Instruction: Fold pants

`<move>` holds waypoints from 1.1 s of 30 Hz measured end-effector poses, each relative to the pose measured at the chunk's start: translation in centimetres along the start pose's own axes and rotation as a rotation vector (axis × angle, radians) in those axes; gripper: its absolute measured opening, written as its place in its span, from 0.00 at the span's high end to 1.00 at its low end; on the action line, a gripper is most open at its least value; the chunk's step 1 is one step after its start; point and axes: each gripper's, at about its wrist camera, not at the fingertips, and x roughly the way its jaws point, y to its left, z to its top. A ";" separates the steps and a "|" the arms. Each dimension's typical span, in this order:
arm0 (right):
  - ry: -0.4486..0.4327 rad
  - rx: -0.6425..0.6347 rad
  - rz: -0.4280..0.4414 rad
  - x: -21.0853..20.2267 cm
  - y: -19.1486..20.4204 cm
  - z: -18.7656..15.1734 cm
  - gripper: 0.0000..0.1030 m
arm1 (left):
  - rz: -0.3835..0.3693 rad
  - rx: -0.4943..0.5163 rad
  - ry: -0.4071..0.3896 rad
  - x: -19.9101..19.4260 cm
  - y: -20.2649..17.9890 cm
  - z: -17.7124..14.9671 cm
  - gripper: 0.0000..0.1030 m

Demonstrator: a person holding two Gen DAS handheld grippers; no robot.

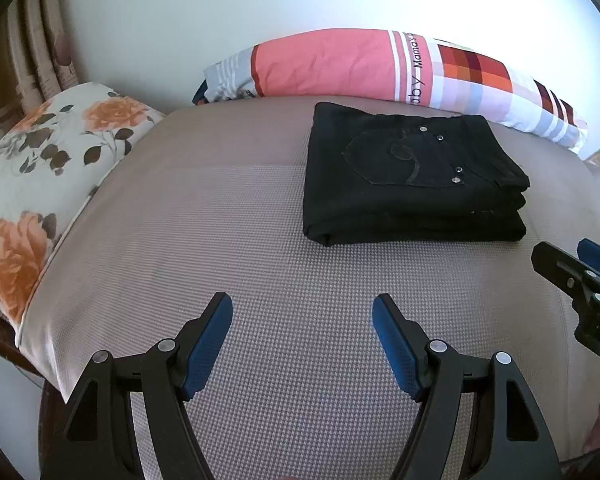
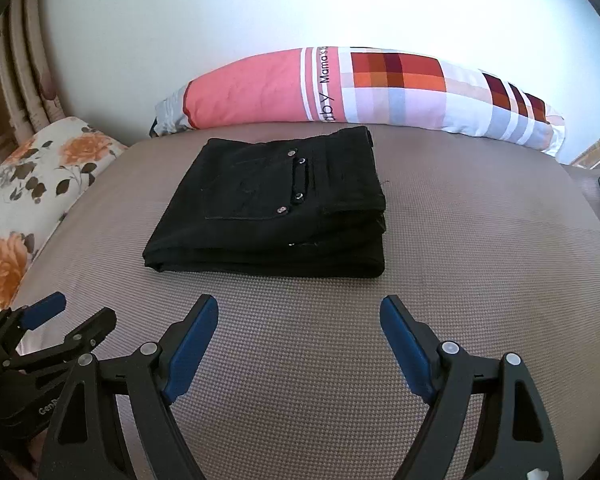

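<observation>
Black pants [image 2: 276, 208] folded, grippers [image 1: 302, 312] [image 2: 299, 314] agape, apart

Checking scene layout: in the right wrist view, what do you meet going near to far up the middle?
Right gripper, jaws open → bare bed cover → folded black pants → pink and checked pillow → white wall.

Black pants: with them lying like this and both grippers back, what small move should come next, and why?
Probably none beyond drawing both grippers away. The black pants lie in a compact stacked fold on the mattress, pocket up; the left gripper and right gripper are open, empty, short of the cloth.
</observation>
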 end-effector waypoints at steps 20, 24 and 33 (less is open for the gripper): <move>0.018 -0.004 -0.008 0.7 0.0 -1.1 0.21 | 0.009 0.006 0.005 0.3 -0.5 -0.2 0.29; 0.010 -0.006 -0.011 0.6 0.0 -1.1 0.19 | 0.011 0.009 0.004 0.3 -0.5 -0.2 0.29; 0.006 -0.001 -0.018 0.6 0.0 -1.1 0.18 | 0.017 0.017 0.004 0.4 -0.5 -0.4 0.29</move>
